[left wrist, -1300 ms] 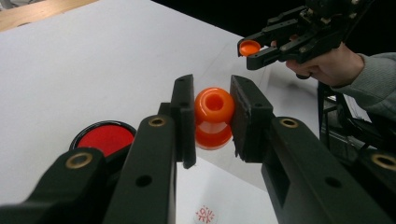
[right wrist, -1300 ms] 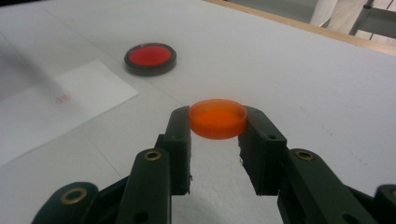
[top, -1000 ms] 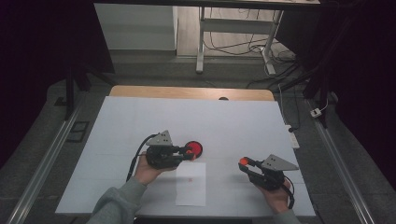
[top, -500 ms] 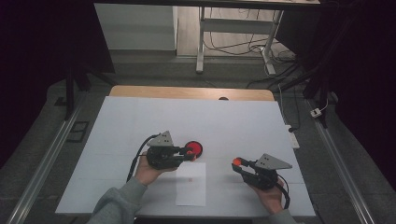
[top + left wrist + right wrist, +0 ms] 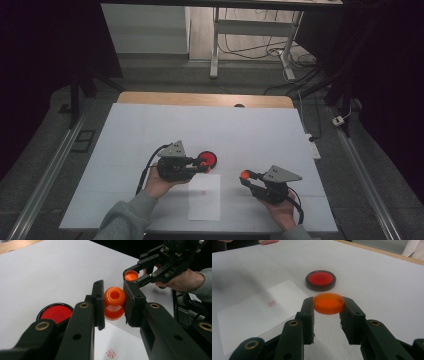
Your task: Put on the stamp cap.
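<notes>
A white table cover [image 5: 150, 130] is spread across the middle of the high view, with a strip of wooden tabletop [image 5: 200, 99] exposed along its upper edge. A white sheet of paper [image 5: 205, 205] bearing a small red mark [image 5: 271, 304] is laid at lower centre. Cables [image 5: 260, 45] are strewn over the floor at upper right, beside a white table leg [image 5: 216, 45].

orange spool [image 5: 114, 302]: glossy plastic | orange cap [image 5: 328, 303]: smooth translucent plastic | sheet [image 5: 204, 197]: matt paper | claws: matt black
</notes>
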Available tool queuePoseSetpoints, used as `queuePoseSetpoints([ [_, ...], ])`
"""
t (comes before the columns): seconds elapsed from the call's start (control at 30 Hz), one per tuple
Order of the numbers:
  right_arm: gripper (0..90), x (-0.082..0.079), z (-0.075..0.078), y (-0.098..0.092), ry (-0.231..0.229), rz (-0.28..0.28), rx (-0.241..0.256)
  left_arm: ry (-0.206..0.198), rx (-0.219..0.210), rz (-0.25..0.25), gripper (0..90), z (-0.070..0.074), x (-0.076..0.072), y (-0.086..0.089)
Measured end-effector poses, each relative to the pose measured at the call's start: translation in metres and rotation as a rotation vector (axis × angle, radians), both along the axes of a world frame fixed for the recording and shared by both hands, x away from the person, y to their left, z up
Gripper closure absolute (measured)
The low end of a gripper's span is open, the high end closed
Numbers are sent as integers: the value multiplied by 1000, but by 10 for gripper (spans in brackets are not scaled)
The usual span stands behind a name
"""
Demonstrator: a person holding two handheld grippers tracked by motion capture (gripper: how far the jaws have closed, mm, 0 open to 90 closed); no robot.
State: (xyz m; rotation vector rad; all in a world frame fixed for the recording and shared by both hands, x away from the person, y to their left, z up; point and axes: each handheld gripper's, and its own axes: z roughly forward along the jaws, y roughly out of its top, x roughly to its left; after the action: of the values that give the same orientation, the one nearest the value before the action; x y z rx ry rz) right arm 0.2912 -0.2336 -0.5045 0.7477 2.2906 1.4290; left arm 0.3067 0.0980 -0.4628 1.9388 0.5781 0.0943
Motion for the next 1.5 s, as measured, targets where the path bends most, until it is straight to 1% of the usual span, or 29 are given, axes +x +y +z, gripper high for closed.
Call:
queuePoseSetpoints([
  [0.2,642,-1,-3,10,-1,16,-12,1,-1,-1,717,0,-1,-1],
  [0.37,642,-1,-4,15,-2,20,-11,1,2,-3,717,0,-1,-1],
  [0.57,642,-3,-5,25,-10,35,-27,0,0,-5,717,0,-1,-2],
  [1.13,640,-4,-8,45,-16,65,-34,4,1,-7,717,-1,-1,-2],
  [1.3,640,-5,-8,52,-17,83,-29,5,3,-9,717,-2,-1,-3],
  [1.37,640,-6,-9,56,-22,91,-52,4,6,-12,717,-2,-1,-4],
  [1.4,640,-6,-9,56,-23,94,-56,5,7,-12,717,-2,-1,-4],
  [1.47,640,-6,-9,58,-22,98,-52,7,5,-12,717,-2,-1,-4],
  [1.5,640,-6,-9,59,-23,100,-41,6,7,-14,717,-2,-1,-5],
])
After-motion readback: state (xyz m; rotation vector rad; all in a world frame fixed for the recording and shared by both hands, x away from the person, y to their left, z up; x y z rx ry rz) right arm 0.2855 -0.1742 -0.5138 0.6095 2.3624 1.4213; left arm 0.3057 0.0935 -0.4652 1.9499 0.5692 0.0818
